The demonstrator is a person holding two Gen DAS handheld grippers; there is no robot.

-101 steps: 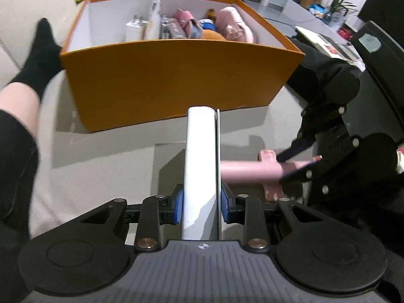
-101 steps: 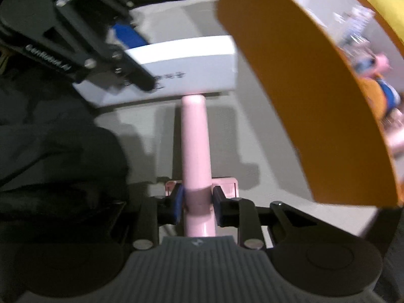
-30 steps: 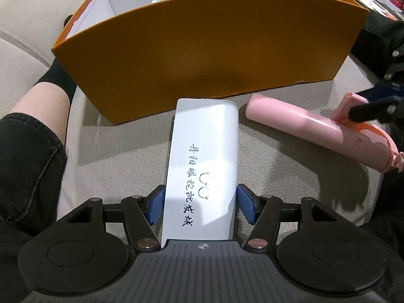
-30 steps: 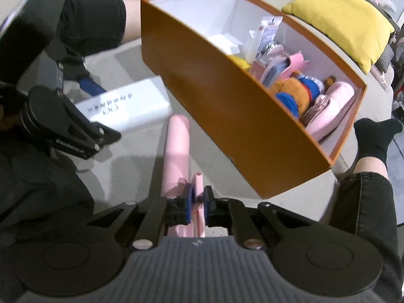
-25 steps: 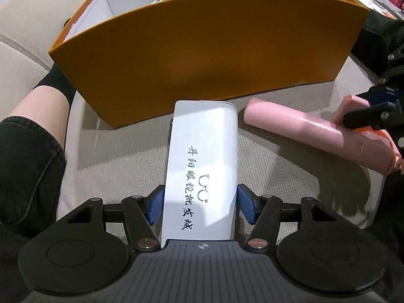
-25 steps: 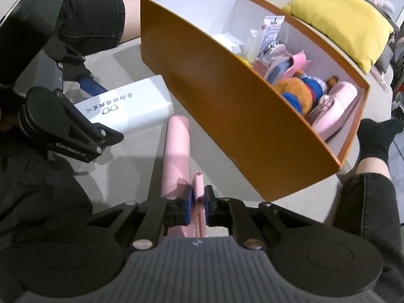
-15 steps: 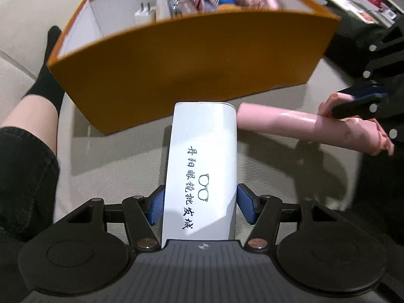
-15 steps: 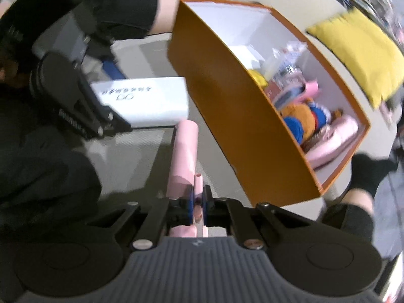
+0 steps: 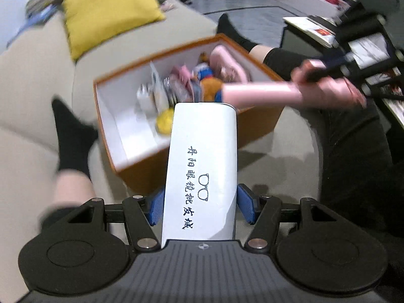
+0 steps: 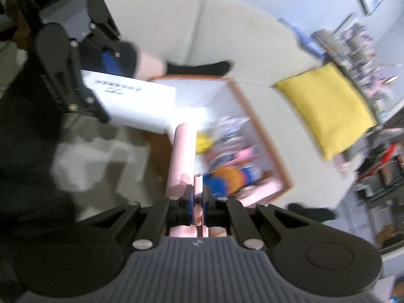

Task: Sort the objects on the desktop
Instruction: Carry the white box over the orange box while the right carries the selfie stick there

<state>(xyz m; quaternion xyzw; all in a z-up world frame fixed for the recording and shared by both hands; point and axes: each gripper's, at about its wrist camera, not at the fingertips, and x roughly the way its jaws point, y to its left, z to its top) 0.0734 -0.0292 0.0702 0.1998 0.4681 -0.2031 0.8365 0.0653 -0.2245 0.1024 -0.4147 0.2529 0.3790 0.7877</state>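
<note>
A: Item one, left gripper (image 9: 199, 203)?
B: Blue pads clamped on the sides of a white glasses case (image 9: 202, 166), printed face up, its far end over the near wall of the orange box (image 9: 262, 123).
A: Item two, right gripper (image 10: 198, 202)?
B: Pinched tight on a thin tab of the pink tube-shaped device (image 10: 183, 151), barrel held above the box.
A: Box contents?
B: Plush toy (image 9: 209, 85), pink pouch (image 9: 227, 63), small blurred items. Yellow cushion (image 9: 106, 7) on the beige sofa (image 9: 27, 75) behind.
</note>
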